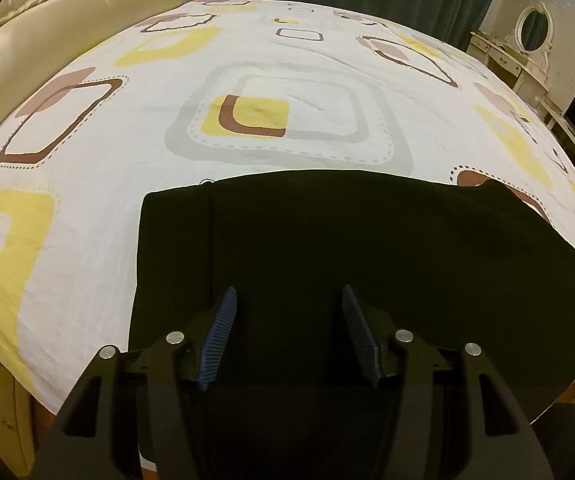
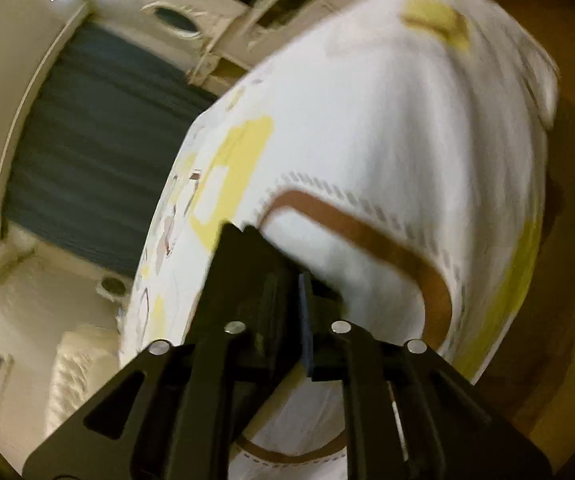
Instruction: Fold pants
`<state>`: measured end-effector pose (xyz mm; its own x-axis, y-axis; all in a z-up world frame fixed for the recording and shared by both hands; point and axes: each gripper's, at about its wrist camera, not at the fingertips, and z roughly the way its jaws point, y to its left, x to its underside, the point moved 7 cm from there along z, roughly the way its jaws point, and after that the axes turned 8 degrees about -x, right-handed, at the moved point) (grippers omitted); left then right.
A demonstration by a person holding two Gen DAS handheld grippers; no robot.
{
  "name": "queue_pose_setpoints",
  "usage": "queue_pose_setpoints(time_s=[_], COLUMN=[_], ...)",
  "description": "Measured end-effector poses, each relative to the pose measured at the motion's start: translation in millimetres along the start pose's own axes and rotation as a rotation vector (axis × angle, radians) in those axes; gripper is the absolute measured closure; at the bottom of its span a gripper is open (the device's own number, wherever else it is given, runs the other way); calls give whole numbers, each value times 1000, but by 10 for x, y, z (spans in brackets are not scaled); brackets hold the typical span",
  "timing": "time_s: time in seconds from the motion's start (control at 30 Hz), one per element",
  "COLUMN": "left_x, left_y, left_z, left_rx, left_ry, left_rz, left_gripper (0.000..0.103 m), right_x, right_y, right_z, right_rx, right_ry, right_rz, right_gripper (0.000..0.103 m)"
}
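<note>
1. Plainly, the black pants [image 1: 327, 248] lie flat on the patterned bedsheet [image 1: 167, 128] at its near edge, their long axis running left to right.
2. The left gripper [image 1: 287, 332] hangs right over them, jaws about half open and gripping nothing; the cloth lies straight below its fingers.
3. The right gripper [image 2: 301, 304] has its jaws nearly together, and black cloth seems to sit between them, but blur hides any grip.
4. Judged so, the left is better placed to pinch the near edge.

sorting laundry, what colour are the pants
Black pants, clearest in the left wrist view.
</note>
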<state>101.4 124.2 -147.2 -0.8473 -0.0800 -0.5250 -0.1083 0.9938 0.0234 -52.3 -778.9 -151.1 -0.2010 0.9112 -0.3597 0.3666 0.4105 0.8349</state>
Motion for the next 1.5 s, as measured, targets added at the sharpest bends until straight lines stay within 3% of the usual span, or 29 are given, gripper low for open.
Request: queue_pose_setpoints(time_s=[0.1, 0.17, 0.3, 0.4, 0.63, 0.67, 0.73, 0.77, 0.8, 0.93, 1.03, 1.5], left_x=[-10, -15, -19, -28, -39, -37, -30, -27, -26, -13, -5, 18], left_y=[-20, -25, -14, 13, 43, 42, 51, 54, 56, 77, 89, 48], left_z=[-10, -23, -55, -82, -49, -39, -27, -25, -23, -14, -8, 27], left_rx=[-6, -9, 7, -4, -9, -12, -12, -11, -13, -16, -16, -26], left_ry=[-10, -21, -33, -56, -51, -50, -49, -48, -49, -42, -36, -8], left_rz=[13, 19, 7, 8, 0, 4, 3, 2, 3, -6, -10, -7], left_gripper=[47, 47, 46, 39, 38, 38, 38, 38, 37, 33, 31, 18], right_x=[-200, -280, -332, -312, 15, 77, 162, 199, 248, 337, 296, 241], right_y=[219, 353, 340, 201, 272, 318, 361, 368, 380, 476, 560, 1570], right_z=[127, 316, 691, 861, 1011, 1043, 1052, 1069, 1075, 1014, 880, 496], right_rx=[-45, -66, 1, 49, -36, -24, -38, -15, 11, 62, 107, 82], right_ry=[68, 148, 291, 353, 504, 522, 572, 597, 619, 648, 619, 530], right_rz=[-83, -142, -224, -230, -259, -292, -297, -314, -341, -401, -426, -541], right_gripper=[53, 46, 44, 44, 38, 40, 61, 78, 82, 85, 87, 87])
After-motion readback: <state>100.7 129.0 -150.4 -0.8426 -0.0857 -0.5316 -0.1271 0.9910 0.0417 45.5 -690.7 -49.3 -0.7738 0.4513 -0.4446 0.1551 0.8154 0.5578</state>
